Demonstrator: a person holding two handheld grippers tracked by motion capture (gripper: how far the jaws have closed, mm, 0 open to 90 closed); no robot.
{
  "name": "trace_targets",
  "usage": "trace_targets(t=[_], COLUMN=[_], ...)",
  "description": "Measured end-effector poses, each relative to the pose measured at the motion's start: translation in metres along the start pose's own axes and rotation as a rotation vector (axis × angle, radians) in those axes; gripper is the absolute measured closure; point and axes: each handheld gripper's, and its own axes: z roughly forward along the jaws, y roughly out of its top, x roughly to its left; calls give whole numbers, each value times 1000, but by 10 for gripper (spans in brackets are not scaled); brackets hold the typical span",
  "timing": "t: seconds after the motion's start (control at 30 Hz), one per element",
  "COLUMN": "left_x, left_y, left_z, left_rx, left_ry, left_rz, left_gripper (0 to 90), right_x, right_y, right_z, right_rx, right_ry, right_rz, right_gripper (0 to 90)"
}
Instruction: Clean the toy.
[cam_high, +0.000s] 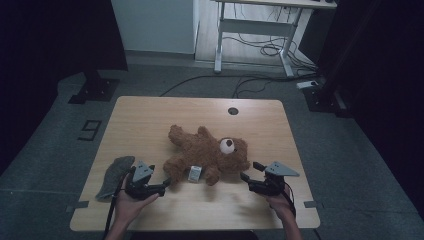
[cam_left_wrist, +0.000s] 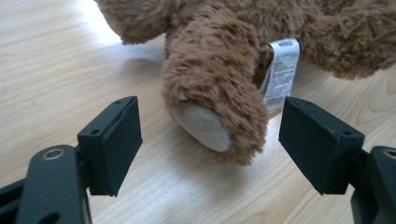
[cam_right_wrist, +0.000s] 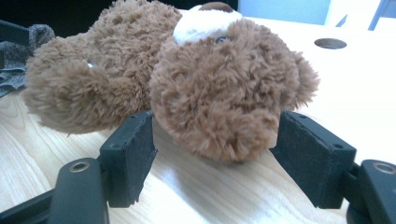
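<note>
Two grippers are closing in on one soft target: the teddy bear (cam_high: 207, 152) lies on its back near the middle of the table (cam_high: 150, 112), head toward my right, legs toward my left, a white label (cam_left_wrist: 281, 70) hanging by its hip. My left gripper (cam_high: 162, 186) has its jaws spread wide with the bear's foot (cam_left_wrist: 208, 126) just ahead of the gap, touching neither pad; my right gripper (cam_right_wrist: 212, 158) is likewise spread, its pads flanking an ear or paw of plush without pressing it, as far as I can tell. My worry is the fur: if I close too shallow I would pinch only loose pile, and the bear could slip free or swing when lifted. Squeezing unevenly could also drag the toy sideways, and the left pads might catch the label instead of the leg. A grey cloth-like thing (cam_high: 115, 175) lies just beside my left hand (cam_high: 131, 206), near the table's left edge, so a wide sweep there could knock it off. Beyond the bear the tabletop is bare up to the round hole (cam_high: 233, 111); both hands sit near the front edge, with little room behind them.
</note>
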Motion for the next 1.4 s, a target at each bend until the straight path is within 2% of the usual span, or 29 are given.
trace_targets(t=[0.4,0.57,0.67,0.83,0.93,1.4], left_x=[-13,-16,-15,-14,-12,-11], left_y=[-20,-29,-31,-31,-30,-27], left_z=[11,14,16,15,14,12], left_rx=[53,79,93,85,77,67], left_ry=[-39,-54,-53,-51,-54,-55], left_rz=[2,-2,-2,-11,-21,-21], left_gripper=[219,223,227,231,234,241], right_x=[10,14,14,14,15,13], right_y=[-28,-42,-52,-52,-52,-49], right_z=[-24,-31,-31,-26,-26,-28], right_rx=[19,59,104,128,129,115], right_ry=[-23,-27,-34,-34,-33,-37], right_rz=[60,91,99,97,95,100], right_gripper=[274,267,263,259,258,250])
